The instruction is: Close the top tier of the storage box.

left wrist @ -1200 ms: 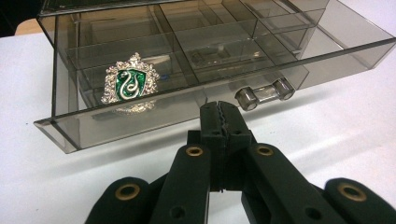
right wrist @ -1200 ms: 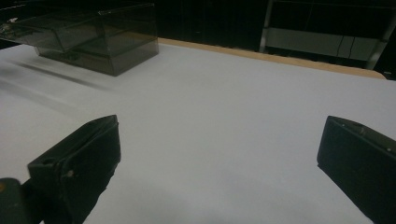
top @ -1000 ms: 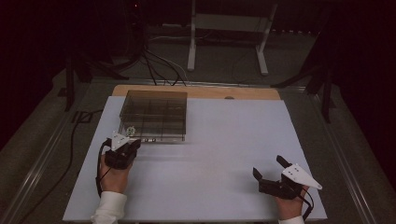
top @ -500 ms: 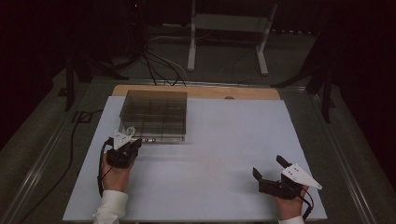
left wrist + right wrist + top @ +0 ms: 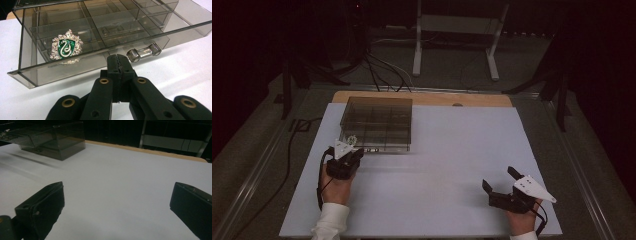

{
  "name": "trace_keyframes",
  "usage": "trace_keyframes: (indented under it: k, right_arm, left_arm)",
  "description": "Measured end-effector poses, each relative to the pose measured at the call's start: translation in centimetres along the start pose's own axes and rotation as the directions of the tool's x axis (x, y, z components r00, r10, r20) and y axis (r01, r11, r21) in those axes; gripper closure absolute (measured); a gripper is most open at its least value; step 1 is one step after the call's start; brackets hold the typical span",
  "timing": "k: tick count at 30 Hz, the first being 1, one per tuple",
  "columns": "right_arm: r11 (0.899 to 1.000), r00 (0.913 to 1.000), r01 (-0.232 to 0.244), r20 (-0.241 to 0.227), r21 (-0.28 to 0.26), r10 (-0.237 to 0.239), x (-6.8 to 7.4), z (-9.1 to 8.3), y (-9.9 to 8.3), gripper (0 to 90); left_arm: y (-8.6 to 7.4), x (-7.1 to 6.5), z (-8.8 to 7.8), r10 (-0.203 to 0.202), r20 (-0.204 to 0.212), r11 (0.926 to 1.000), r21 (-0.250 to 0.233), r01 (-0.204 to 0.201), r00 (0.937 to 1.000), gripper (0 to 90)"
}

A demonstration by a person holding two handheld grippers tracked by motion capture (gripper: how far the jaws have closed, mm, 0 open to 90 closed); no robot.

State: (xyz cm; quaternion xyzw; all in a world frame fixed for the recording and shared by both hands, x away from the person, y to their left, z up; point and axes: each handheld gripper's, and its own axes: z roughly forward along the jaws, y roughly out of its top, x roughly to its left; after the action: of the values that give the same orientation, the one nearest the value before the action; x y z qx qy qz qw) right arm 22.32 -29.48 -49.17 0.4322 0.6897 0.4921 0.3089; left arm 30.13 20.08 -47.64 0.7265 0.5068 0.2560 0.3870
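One smoky clear drawer box [image 5: 155, 22] — gridded; green-silver crest [image 5: 66, 47]

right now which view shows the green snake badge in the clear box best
The left gripper view: the badge sits close and sharp in the drawer of the clear box. The high view shows only a pale speck; in the right gripper view it can't be made out.

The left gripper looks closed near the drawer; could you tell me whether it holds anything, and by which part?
Nothing is held: the left gripper is shut on itself just short of the drawer, beside its clear handle.
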Motion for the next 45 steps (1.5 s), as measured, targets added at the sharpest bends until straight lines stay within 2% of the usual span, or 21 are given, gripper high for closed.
trace_keyframes:
  k: [29,45]
  right_arm:
    - [1.0,1.0,-0.001,0.003,-0.001,0.001,-0.05,-0.04,0.01,0.0]
    - [1.0,1.0,-0.001,0.004,-0.001,0.001,-0.05,-0.05,0.01,0.0]
  left_arm:
    - [0.34,0.17,0.55,-0.023,-0.02,0.9997,-0.005,0.023,0.9995,90.0]
    - [0.97,0.13,0.86,-0.018,-0.022,0.9998,-0.006,0.018,0.9996,90.0]
